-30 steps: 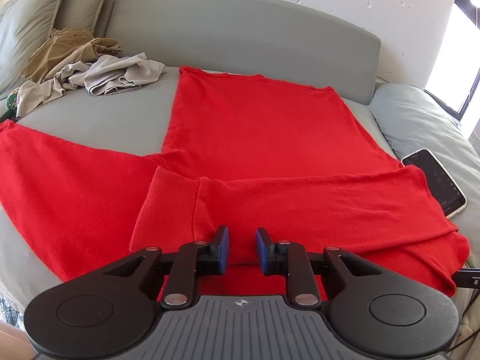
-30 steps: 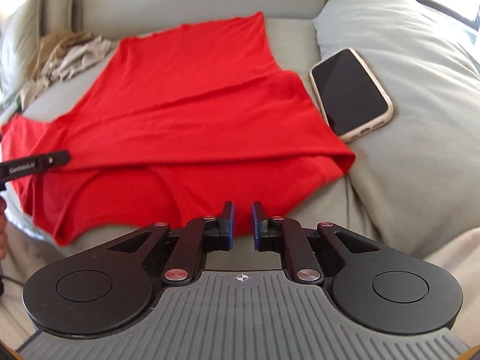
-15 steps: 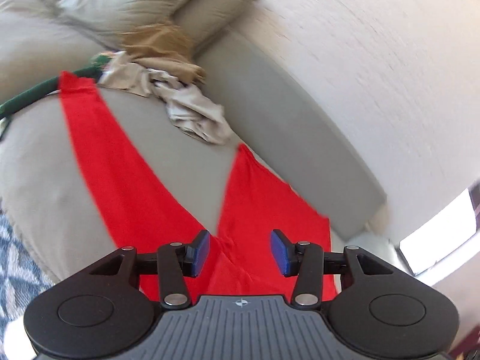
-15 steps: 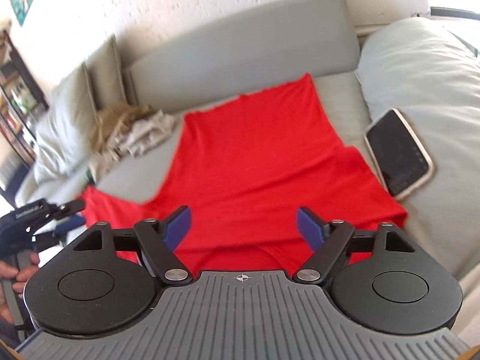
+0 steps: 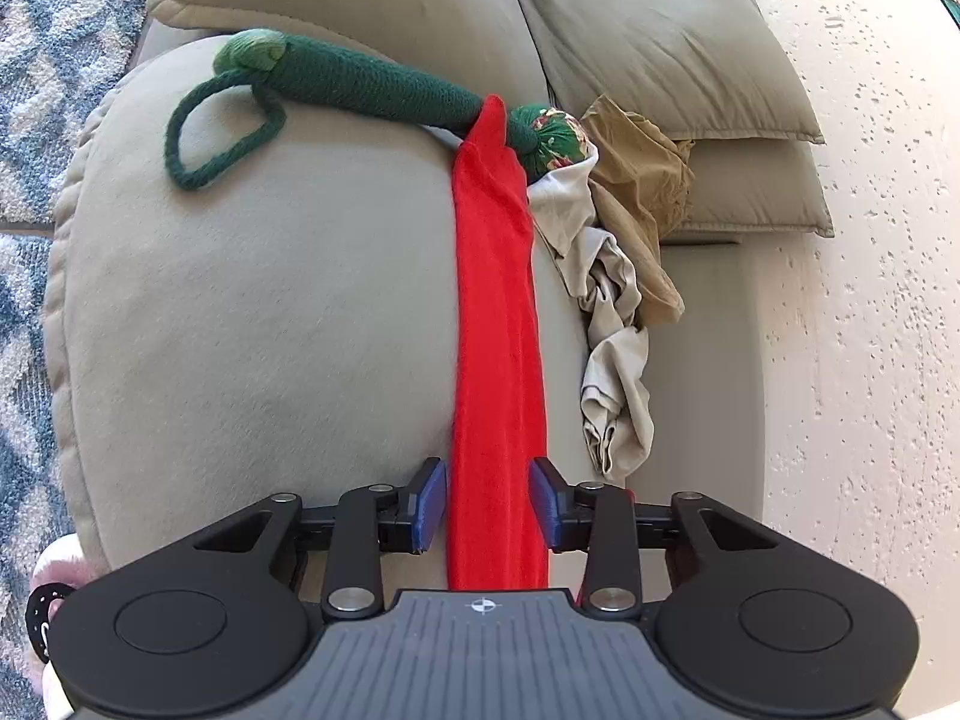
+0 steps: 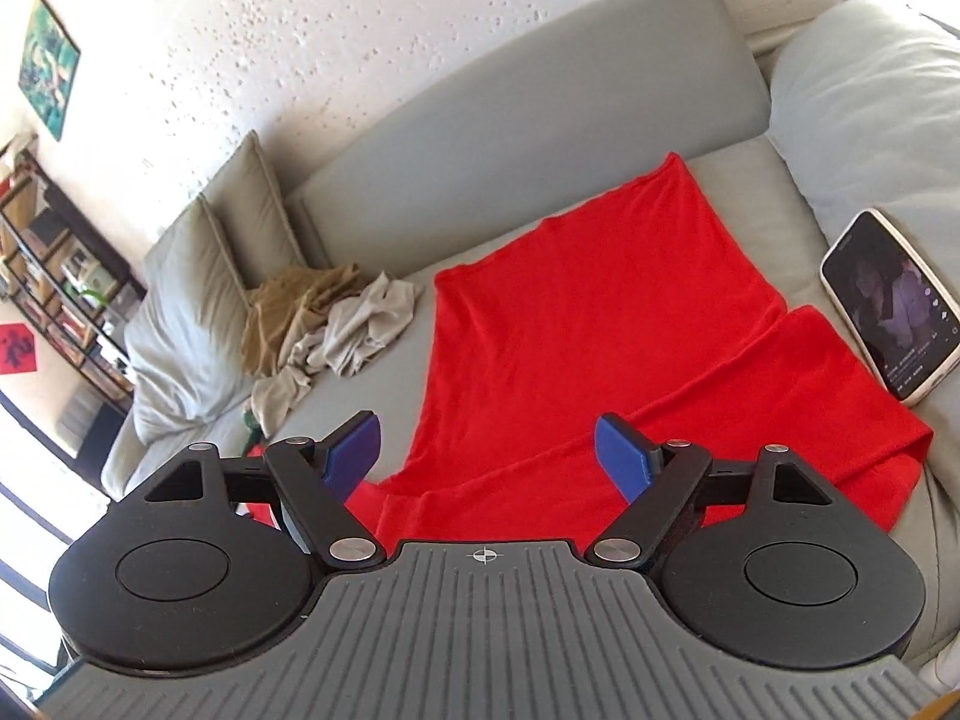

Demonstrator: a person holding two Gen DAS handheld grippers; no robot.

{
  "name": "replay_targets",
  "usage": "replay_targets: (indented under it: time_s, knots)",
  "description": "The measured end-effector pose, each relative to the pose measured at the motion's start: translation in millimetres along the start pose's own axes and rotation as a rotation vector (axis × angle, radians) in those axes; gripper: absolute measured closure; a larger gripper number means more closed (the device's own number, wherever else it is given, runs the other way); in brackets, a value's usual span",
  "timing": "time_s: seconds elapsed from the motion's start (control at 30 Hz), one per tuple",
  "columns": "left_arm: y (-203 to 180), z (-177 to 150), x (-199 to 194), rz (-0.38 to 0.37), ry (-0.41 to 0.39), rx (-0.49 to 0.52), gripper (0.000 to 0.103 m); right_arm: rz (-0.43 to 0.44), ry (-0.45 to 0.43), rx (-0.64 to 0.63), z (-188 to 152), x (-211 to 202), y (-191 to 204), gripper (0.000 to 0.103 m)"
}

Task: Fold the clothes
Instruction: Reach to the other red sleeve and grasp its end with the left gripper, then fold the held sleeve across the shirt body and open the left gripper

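1. My left gripper (image 5: pixel 487 501): matt black plastic, blue pads, bare metal pivot screws.
2. My right gripper (image 6: pixel 487 461): same finish, ribbed grey body.
3. Red garment (image 6: pixel 600 324): soft matt knit cloth.
4. Sofa (image 5: pixel 240 330): grey, napped fabric.
5. Green knitted roll (image 5: pixel 372 87): coarse yarn.
6. Phone (image 6: pixel 891 312): glossy glass screen.
7. Wall (image 5: pixel 870 300): rough, pitted plaster.

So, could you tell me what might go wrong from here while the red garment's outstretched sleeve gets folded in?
1. The red sleeve ends on the green knitted roll; pulling might drag it along.
2. The crumpled beige clothes lie right beside the sleeve, so the open left hand-held gripper could catch them too.
3. The phone lies close to the red garment; a tug could shift it.
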State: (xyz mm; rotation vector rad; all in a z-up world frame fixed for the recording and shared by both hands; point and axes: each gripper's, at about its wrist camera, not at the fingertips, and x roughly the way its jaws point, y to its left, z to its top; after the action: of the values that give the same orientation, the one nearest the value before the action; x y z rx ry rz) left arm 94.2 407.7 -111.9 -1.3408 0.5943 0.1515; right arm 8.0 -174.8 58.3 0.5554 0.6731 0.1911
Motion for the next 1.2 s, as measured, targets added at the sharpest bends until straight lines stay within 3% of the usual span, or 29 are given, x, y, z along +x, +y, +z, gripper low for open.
replay_targets:
  time_s: [0.23,0.47,0.7,0.77,0.9,1.0,1.2]
  knots:
    - [-5.0,37.7,27.0,0.003,-0.057,-0.028,0.067,0.033,-0.027,-0.028,9.9,3.4,21.8,0.021]
    - [6.1,75.5,62.7,0.029,-0.124,-0.095,0.090,0.061,-0.002,-0.131,5.6,20.7,45.1,0.021]
    - [-1.6,91.1,72.0,0.068,-0.081,-0.081,0.093,0.086,0.059,-0.214,-5.6,40.3,58.5,0.021]
    - [-22.5,87.2,65.0,0.101,-0.105,0.029,0.103,0.087,0.070,-0.203,-7.9,42.8,56.0,0.021]
    - [-74.4,61.7,48.0,0.141,-0.150,0.332,0.103,0.093,0.068,-0.129,-6.4,36.7,39.1,0.021]
    - [-107.2,36.9,33.6,0.134,-0.156,0.469,0.103,0.102,0.059,-0.057,-4.6,28.0,22.9,0.021]
    - [-180.4,-49.4,16.9,0.122,-0.171,0.790,0.103,0.085,-0.026,0.033,-0.5,-12.2,-17.8,0.021]
